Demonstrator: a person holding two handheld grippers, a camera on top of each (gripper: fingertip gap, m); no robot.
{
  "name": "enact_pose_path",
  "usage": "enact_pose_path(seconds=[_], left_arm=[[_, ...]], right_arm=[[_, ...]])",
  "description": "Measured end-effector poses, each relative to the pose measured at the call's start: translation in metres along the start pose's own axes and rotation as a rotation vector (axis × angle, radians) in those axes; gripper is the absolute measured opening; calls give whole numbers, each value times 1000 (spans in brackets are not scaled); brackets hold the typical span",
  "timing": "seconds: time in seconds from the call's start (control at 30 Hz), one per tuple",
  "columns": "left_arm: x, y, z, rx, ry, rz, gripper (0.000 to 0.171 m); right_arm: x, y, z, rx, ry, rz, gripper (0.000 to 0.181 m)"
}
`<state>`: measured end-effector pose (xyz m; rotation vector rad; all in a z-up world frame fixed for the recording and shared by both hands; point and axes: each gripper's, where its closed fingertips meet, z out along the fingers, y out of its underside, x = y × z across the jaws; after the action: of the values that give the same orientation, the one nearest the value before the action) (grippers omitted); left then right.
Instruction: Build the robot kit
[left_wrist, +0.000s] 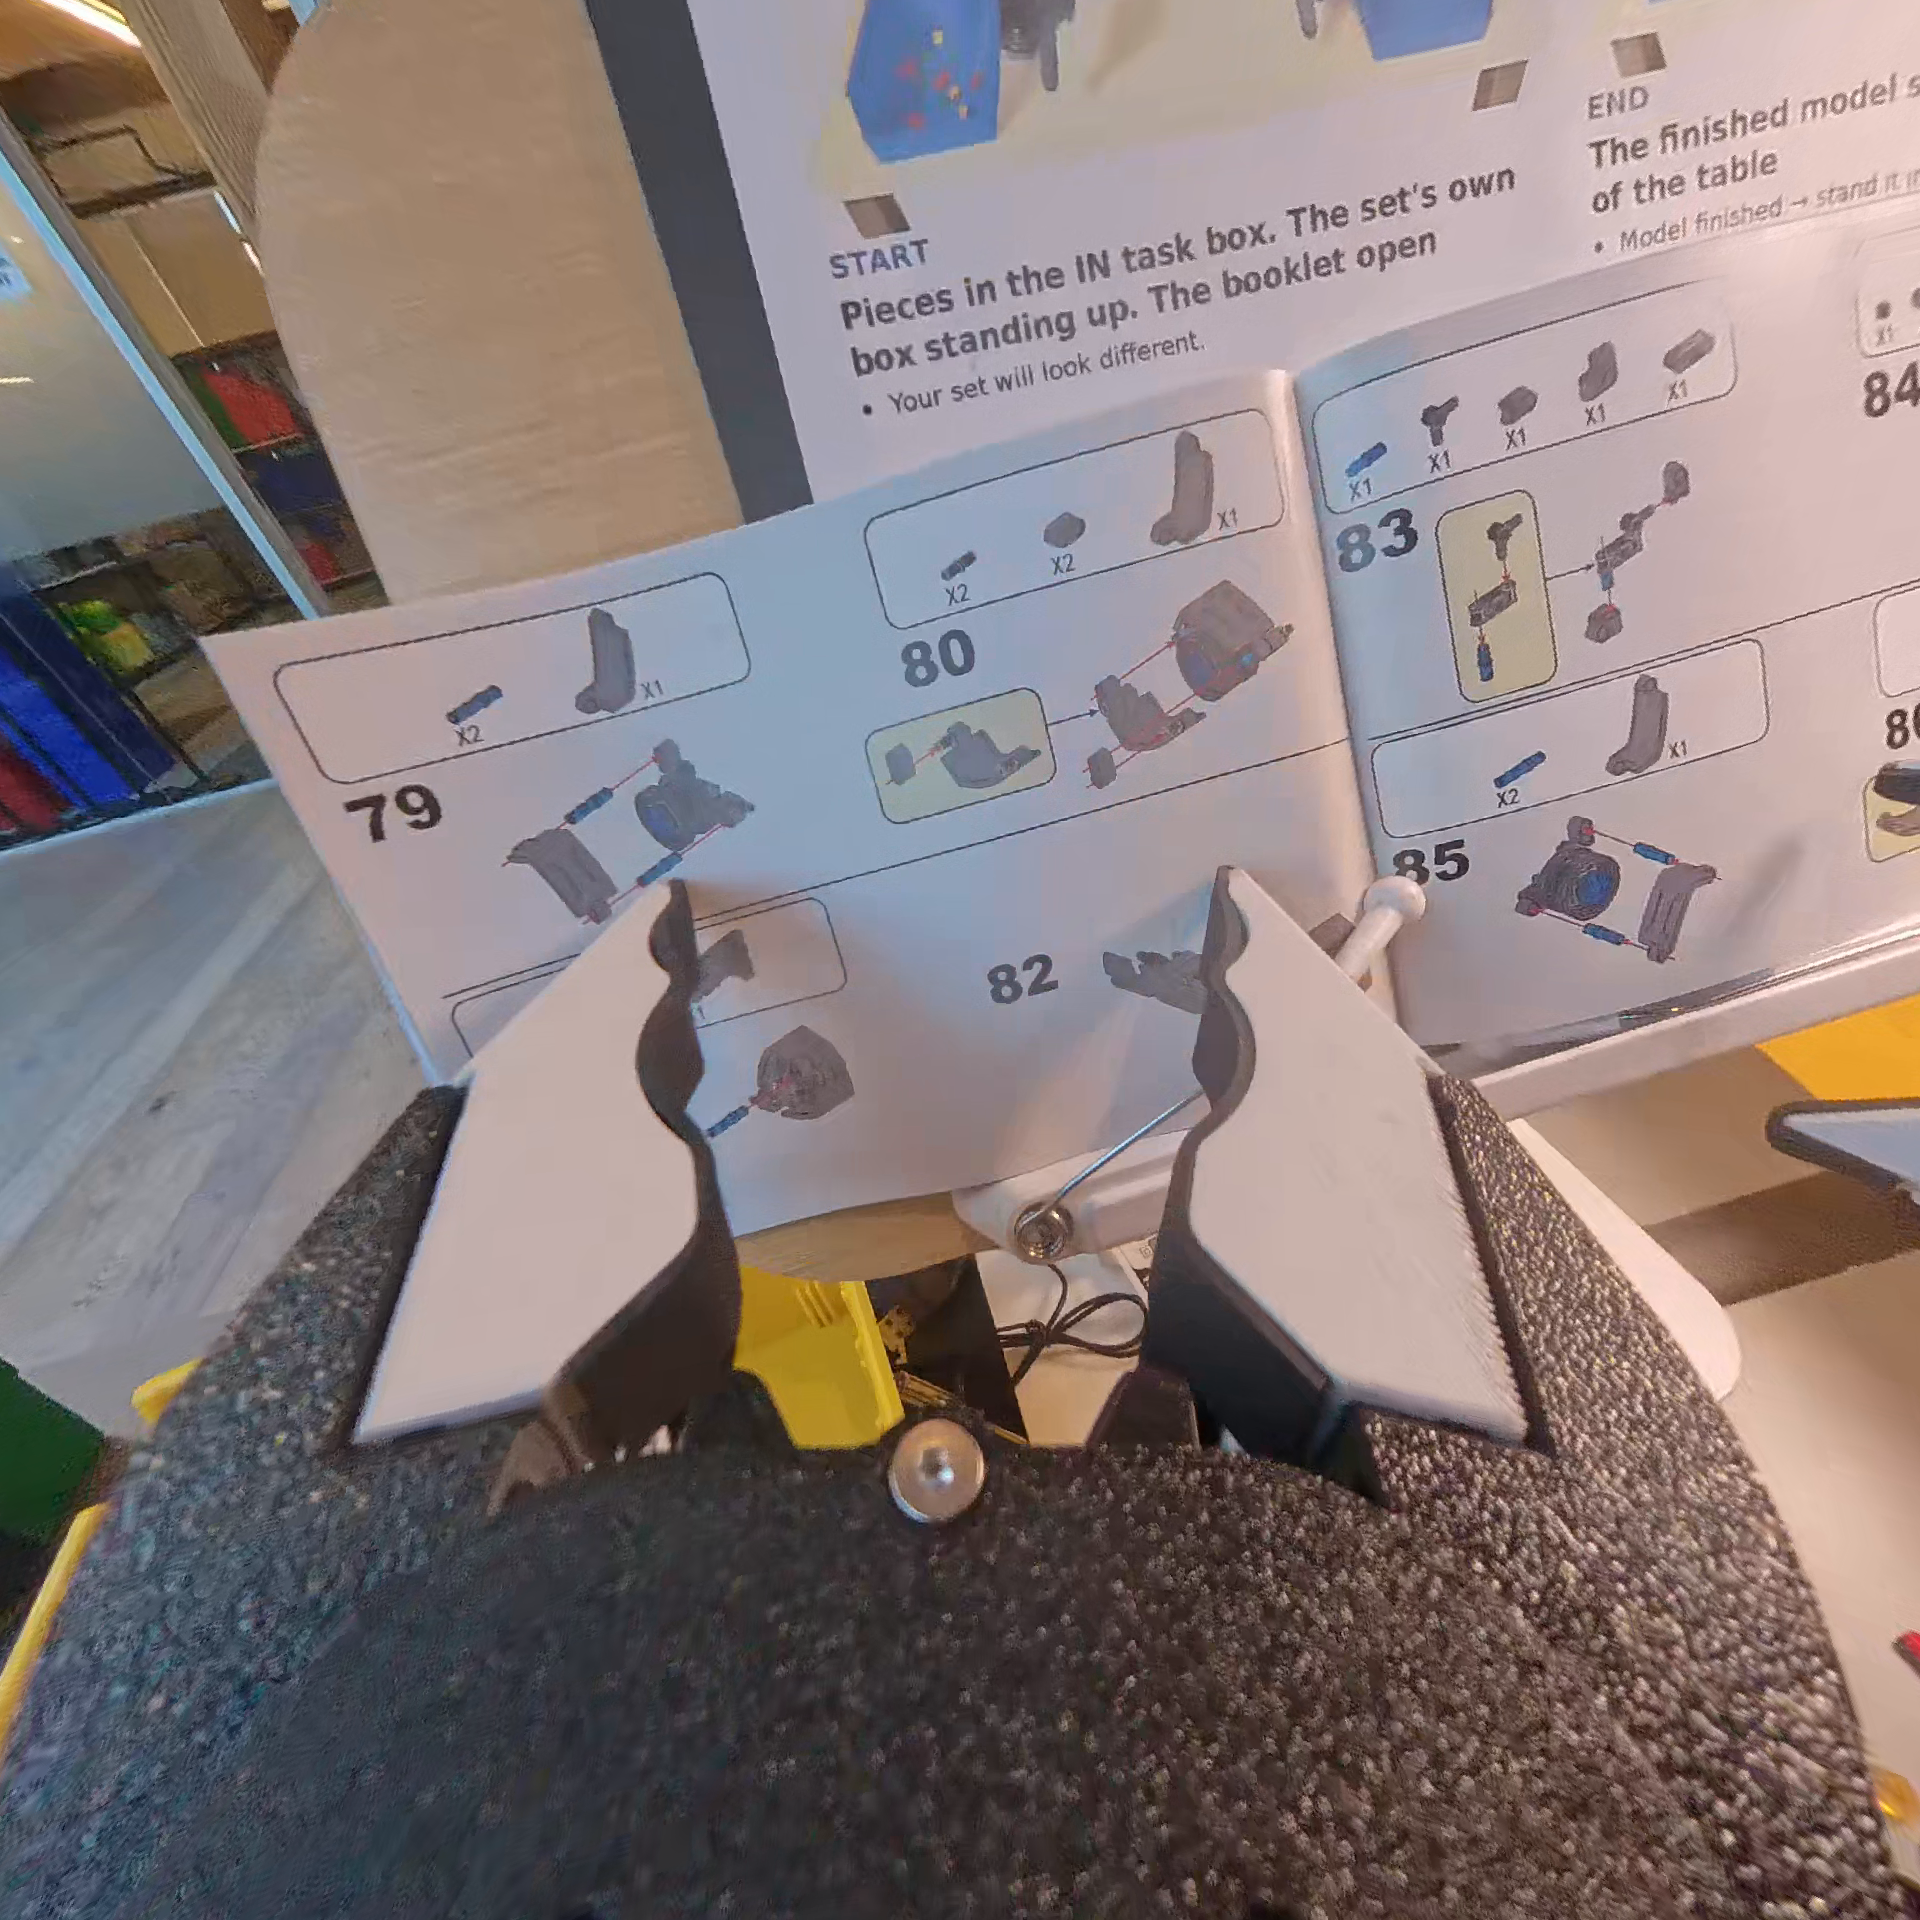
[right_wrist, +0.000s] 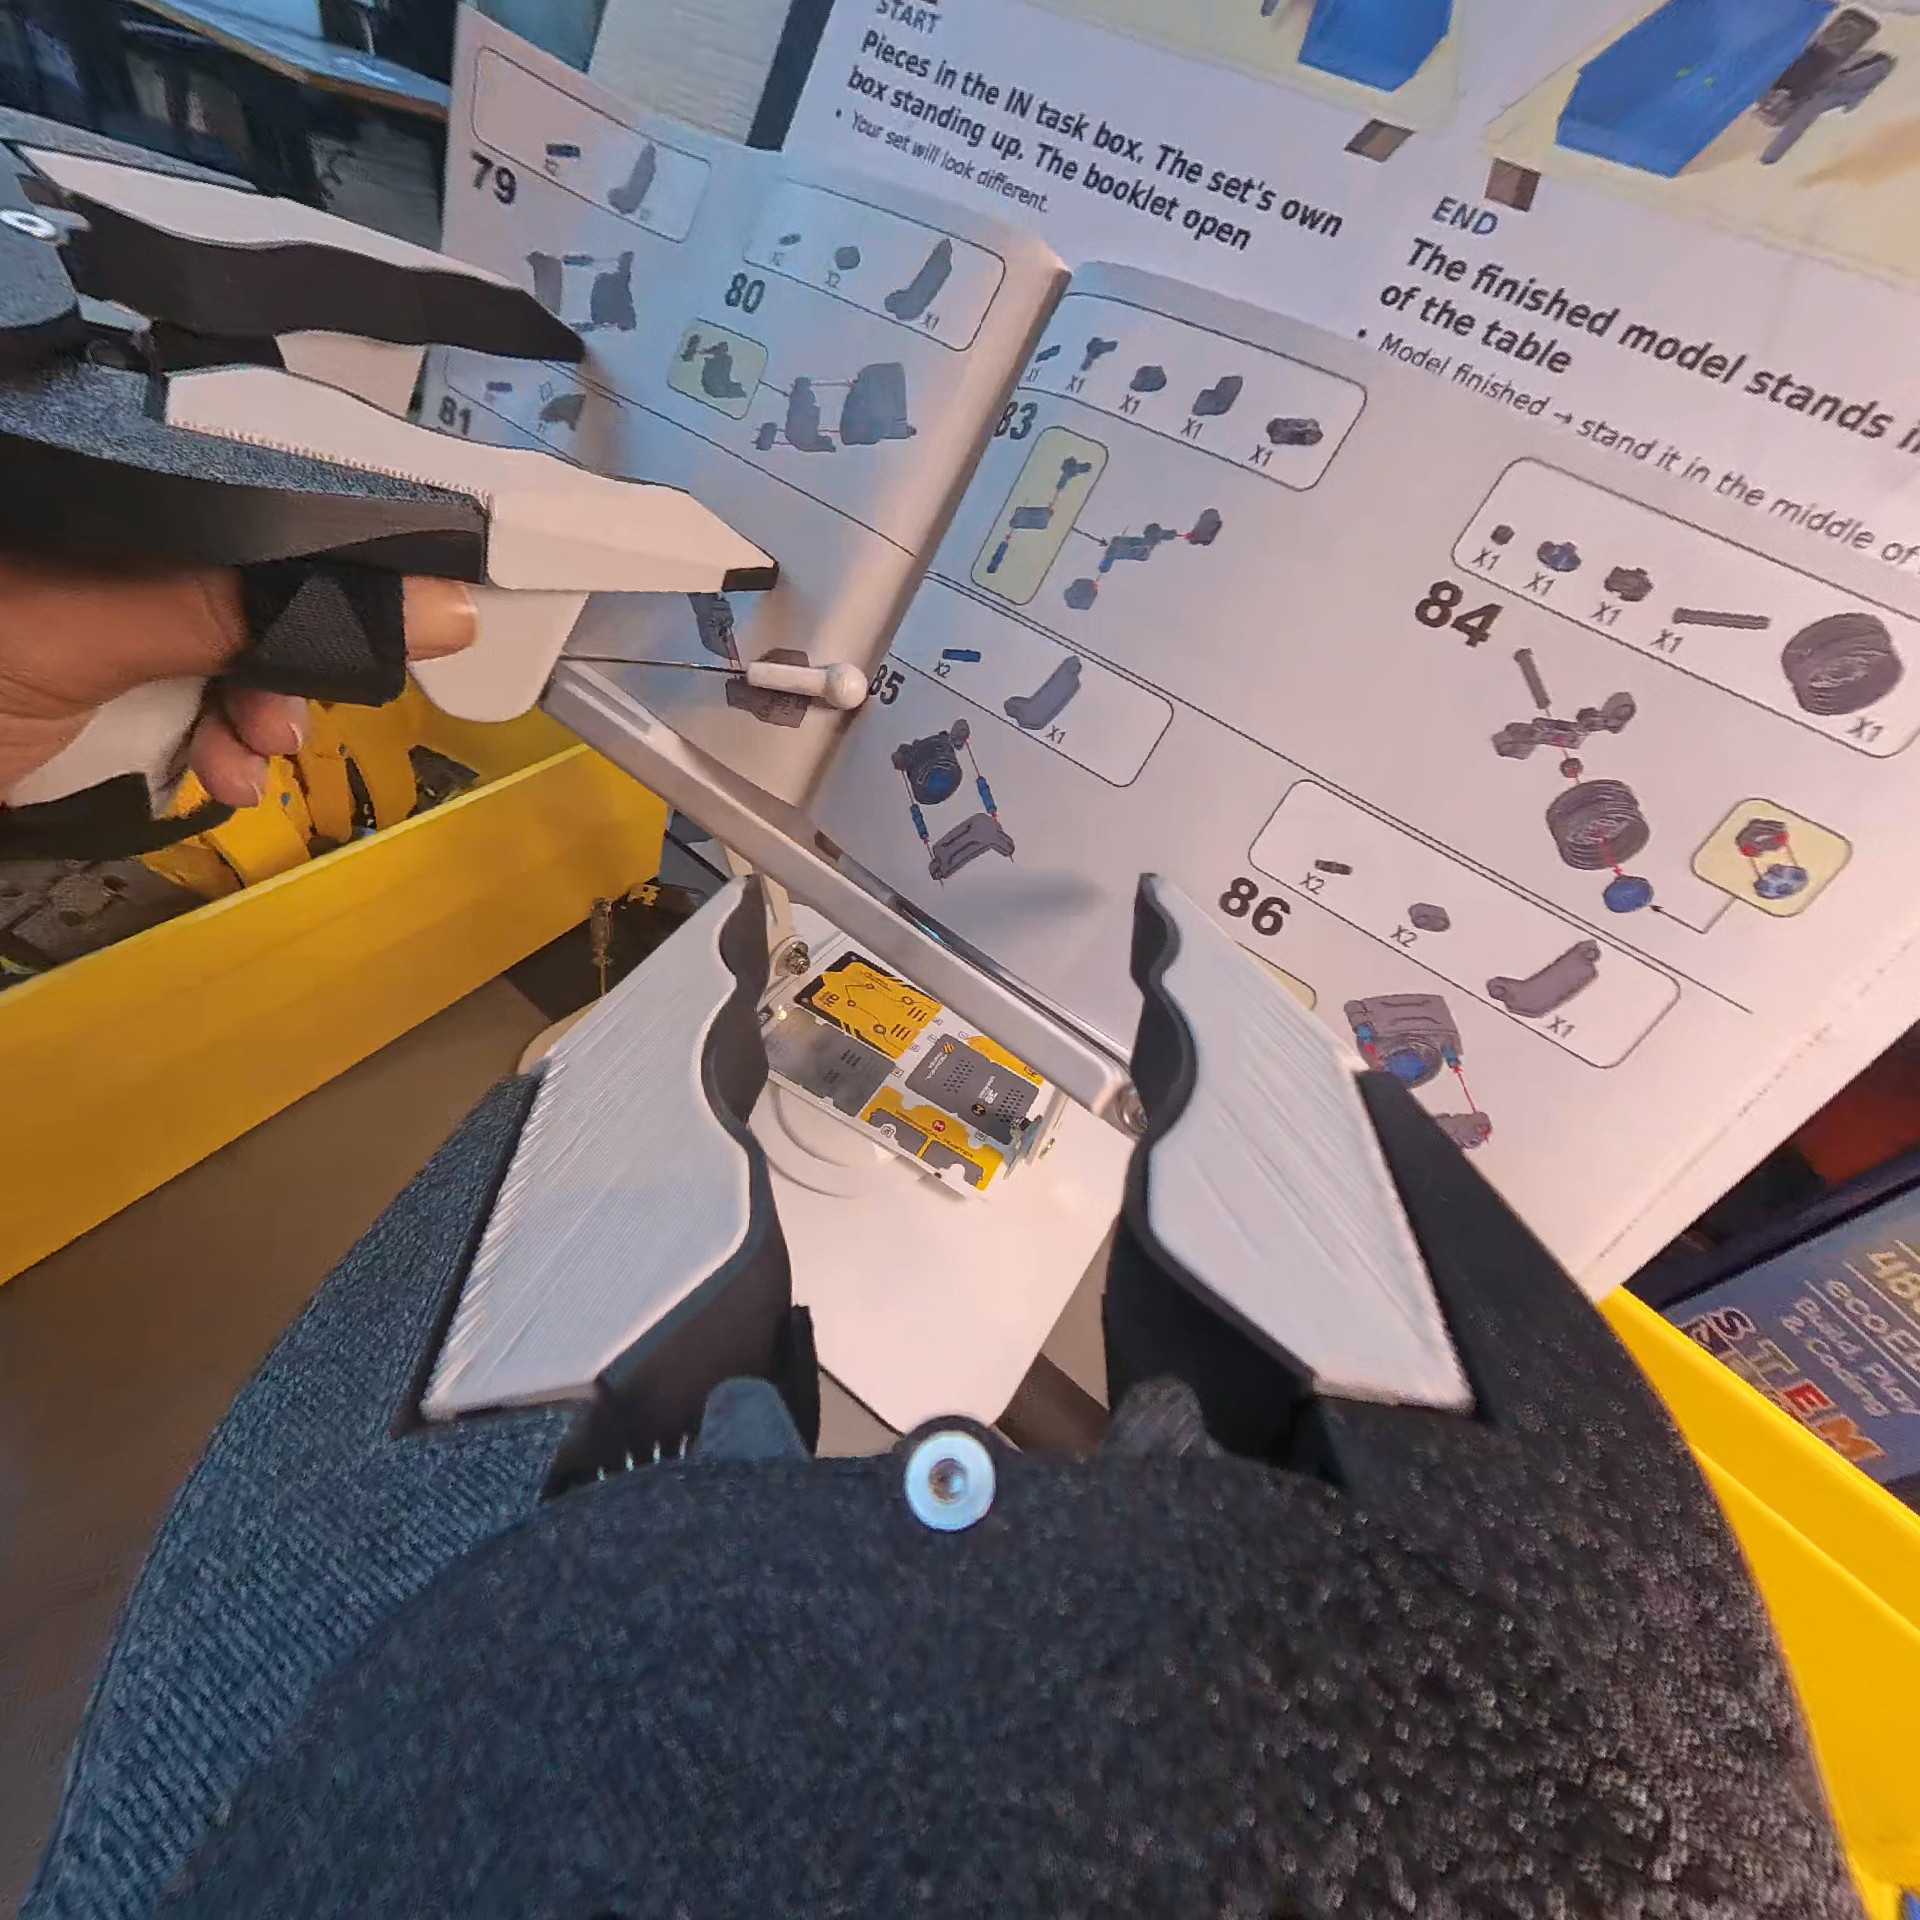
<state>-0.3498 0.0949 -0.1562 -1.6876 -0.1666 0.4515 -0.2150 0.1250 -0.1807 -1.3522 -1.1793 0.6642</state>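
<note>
An open instruction booklet (left_wrist: 935, 779) stands on a white book stand, and it also shows in the right wrist view (right_wrist: 1247, 675). A white peg (left_wrist: 1387, 904) on a wire arm holds the pages near the spine. My left gripper (left_wrist: 951, 904) is open and empty, pointing at the lower part of the left page. In the right wrist view the left gripper (right_wrist: 675, 457), held by a hand, has its tips right at that page; I cannot tell if they touch. My right gripper (right_wrist: 948, 894) is open and empty, just short of the stand's metal ledge (right_wrist: 831, 862) below the right page.
A large printed poster (right_wrist: 1558, 312) stands behind the booklet. A yellow bin (right_wrist: 260, 987) with parts sits at the left, and another yellow bin edge (right_wrist: 1818, 1558) and a blue box (right_wrist: 1829, 1351) sit at the right. A yellow-and-grey card (right_wrist: 904, 1070) lies on the stand's base.
</note>
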Motion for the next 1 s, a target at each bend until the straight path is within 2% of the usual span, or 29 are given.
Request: enact_pose_path(seconds=[0.13,0.2,0.27,0.37,0.5,0.6,0.67,0.7,0.83,0.93,1.0], left_arm=[[15,-1,-1,8,34,10,67],[26,-2,-1,-5,76,38,39],[34,-3,0,-27,97,70,22],[43,-6,1,-45,135,64,7],[53,-24,-11,41,157,66,4],[65,-33,-19,66,196,77,12],[68,-40,-23,83,209,84,10],[70,-42,-24,79,220,86,10],[78,-45,-24,33,273,112,12],[82,-46,-22,-6,316,156,12],[82,-49,-21,-22,342,192,12]], right_arm=[[1,5,-1,-3,-6,-3,70],[0,9,-1,-12,-12,-8,70],[-2,10,-1,-14,-20,-8,69],[-8,5,-3,-1,-33,-19,69],[-15,-2,-9,25,-54,-37,66],[-33,-4,-6,36,-125,-84,52],[-47,-3,-1,27,-168,-97,40],[-54,-4,4,30,-188,-63,35],[-65,-8,35,-4,-183,199,35],[-78,-11,56,-14,-188,331,48],[-80,-19,62,35,-163,373,51]])
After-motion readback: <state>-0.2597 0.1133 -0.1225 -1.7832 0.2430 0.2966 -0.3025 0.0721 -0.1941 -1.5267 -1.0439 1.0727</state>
